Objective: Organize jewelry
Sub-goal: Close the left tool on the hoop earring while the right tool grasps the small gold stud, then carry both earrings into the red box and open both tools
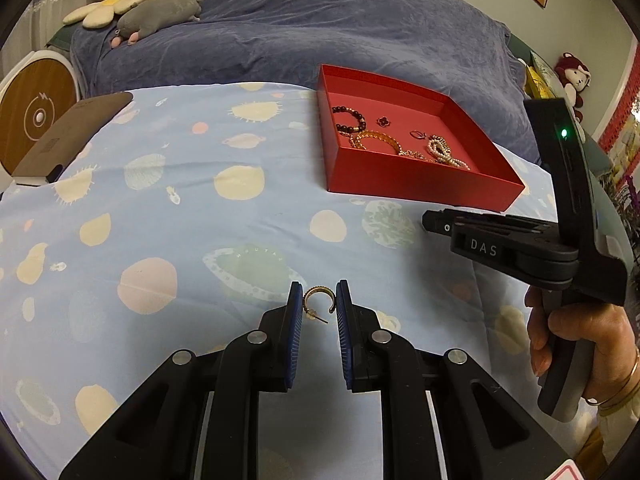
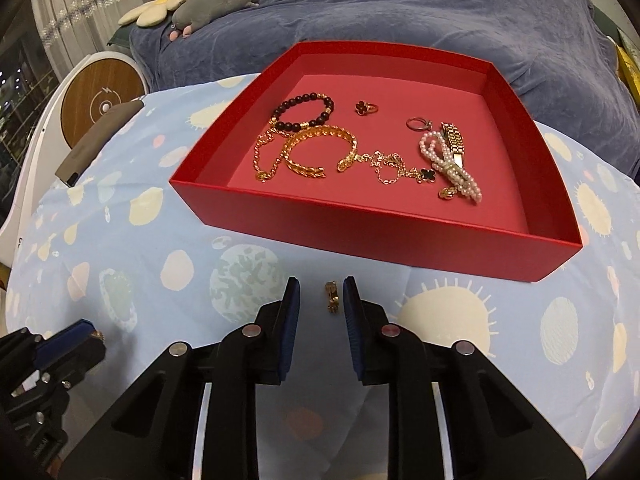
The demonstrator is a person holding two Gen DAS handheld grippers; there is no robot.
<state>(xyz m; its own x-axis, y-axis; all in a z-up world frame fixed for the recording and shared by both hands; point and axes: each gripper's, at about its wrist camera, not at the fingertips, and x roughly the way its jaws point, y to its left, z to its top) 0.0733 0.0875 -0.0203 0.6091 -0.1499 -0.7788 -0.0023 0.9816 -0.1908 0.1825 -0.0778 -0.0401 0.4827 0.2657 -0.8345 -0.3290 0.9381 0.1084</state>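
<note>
**Hazards.** The left gripper [image 1: 318,285] carries a gold hoop earring [image 1: 317,289] by its outer curve only, at the very tips of the pads. A rounded, thin piece held this way could pivot or spring out on the way to the red box [image 2: 360,236] — and its post points down toward the patterned cloth [image 1: 168,240] on the desk, where it could snag if the hand dips. The right gripper [image 2: 322,284] straddles a small gold earring [image 2: 333,300] lying on the cloth just short of the box's near wall. The piece sits off centre, close to the right pad. A squeeze from here may push it sideways or tip it, or pinch cloth along with it. Either piece, if dropped, would be hard to pick out against the busy print.

**Jaws.** Left: narrow, with the hoop spanning the gap and both pads against its sides; judged a grip. Right: narrow also, but a clear gap shows on the left of the earring, so nothing is clamped yet.

**Box.** Bracelets, rings, a chain and pearls already lie inside.
</note>
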